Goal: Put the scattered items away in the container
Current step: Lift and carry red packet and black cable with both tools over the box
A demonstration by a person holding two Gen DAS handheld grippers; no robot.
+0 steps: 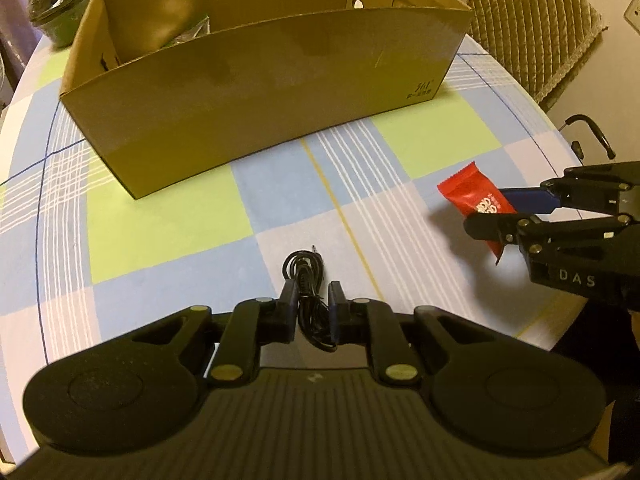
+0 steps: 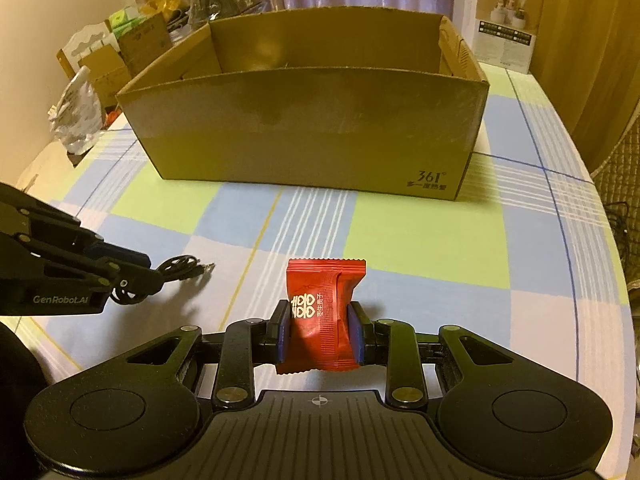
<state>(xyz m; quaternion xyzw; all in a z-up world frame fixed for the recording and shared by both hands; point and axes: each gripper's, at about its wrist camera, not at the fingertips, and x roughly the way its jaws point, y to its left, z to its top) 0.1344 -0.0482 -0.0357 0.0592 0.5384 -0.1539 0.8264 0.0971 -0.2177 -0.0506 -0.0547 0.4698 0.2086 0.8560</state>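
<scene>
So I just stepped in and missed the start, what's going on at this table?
A person is tidying loose items into the cardboard box using two handheld claws. The right claw is closed on a red snack packet, the left claw is closed on a coiled black cable. Both sit low over the checked tablecloth, in front of the box, and neither item is in it yet.

Matt cardboard box (image 2: 312,128), glossy red wrapper (image 2: 320,312), checked cloth (image 2: 420,240)
</scene>
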